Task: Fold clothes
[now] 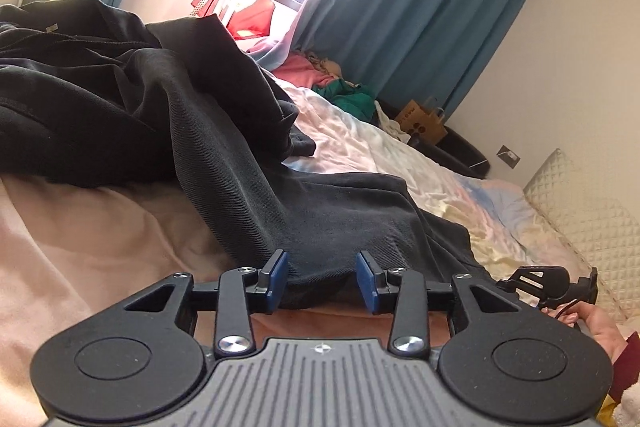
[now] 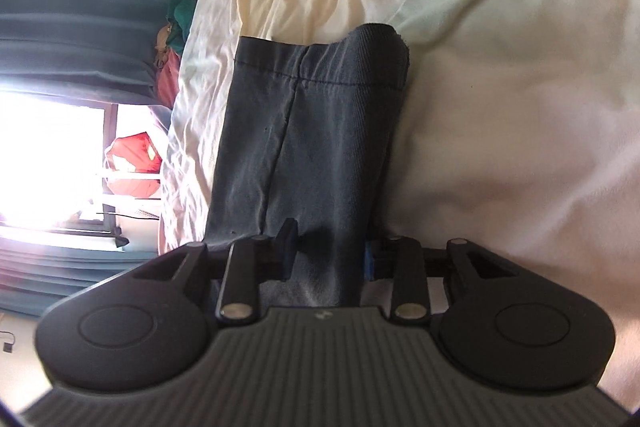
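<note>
Dark grey trousers (image 1: 168, 115) lie crumpled across the bed, one leg running down toward me. My left gripper (image 1: 323, 277) is open, its blue pads (image 1: 280, 273) on either side of that leg's lower edge, not pressing it. In the right wrist view the same trouser leg (image 2: 312, 131) stretches away to its stitched hem, lying on the pale sheet. My right gripper (image 2: 329, 253) is open too, with the cloth passing between its fingers. The right gripper (image 1: 548, 281) also shows at the lower right of the left wrist view, held by a hand (image 1: 598, 323).
The bed has a rumpled pastel sheet (image 1: 400, 163) and a pink blanket (image 1: 80, 235). Pink and green clothes (image 1: 344, 95) pile at the far end. Teal curtains (image 1: 420, 7), a quilted headboard (image 1: 588, 223), a paper bag (image 1: 424, 121) and a bright window surround it.
</note>
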A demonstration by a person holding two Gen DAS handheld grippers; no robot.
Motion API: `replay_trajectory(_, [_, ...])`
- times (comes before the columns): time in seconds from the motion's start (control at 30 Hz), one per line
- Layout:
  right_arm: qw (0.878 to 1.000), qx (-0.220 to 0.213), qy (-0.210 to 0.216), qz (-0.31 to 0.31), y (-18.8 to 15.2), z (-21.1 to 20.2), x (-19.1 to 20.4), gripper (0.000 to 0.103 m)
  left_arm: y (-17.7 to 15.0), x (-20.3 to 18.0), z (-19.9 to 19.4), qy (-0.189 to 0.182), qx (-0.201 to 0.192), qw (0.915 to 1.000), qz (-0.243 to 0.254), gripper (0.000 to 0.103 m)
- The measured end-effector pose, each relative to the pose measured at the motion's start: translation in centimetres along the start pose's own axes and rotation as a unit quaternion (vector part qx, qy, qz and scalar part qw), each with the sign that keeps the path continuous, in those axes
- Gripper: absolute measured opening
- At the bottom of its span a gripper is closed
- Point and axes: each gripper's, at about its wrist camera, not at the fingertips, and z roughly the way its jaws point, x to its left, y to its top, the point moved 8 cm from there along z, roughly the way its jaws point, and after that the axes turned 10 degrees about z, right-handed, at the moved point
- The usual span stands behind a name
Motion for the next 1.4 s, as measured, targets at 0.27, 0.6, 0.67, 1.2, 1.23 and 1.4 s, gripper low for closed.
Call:
replay_trajectory(0.27, [0.998,-0.011,-0.022,-0.059,0.8,0.8,0.7,0.009,-0.3,1.0,1.2,0.0,0.006,0.9998,-0.02,0.044])
replay_trajectory(0.6, [0.992,-0.076,0.002,-0.102,2.5,-1.4,3.7,0.008,-0.5,0.8,1.9,-0.015,0.011,0.9997,-0.015,0.044])
replay_trajectory(0.67, [0.99,-0.092,0.002,-0.11,3.3,-1.7,4.0,0.008,-0.5,0.2,2.0,-0.025,0.012,0.9996,-0.009,0.044])
replay_trajectory(1.2, [0.975,-0.166,-0.043,-0.142,6.4,-0.9,3.2,0.008,2.6,8.2,-2.0,0.007,-0.05,0.9691,-0.241,0.069])
replay_trajectory(1.23, [0.972,-0.169,-0.048,-0.153,6.3,-0.8,3.4,0.008,2.2,10.1,-2.3,0.038,-0.049,0.9589,-0.277,0.07])
replay_trajectory(1.4, [0.967,-0.175,-0.069,-0.172,6.2,0.0,3.3,0.008,-1.8,18.3,-4.2,0.112,-0.088,0.873,-0.466,0.073])
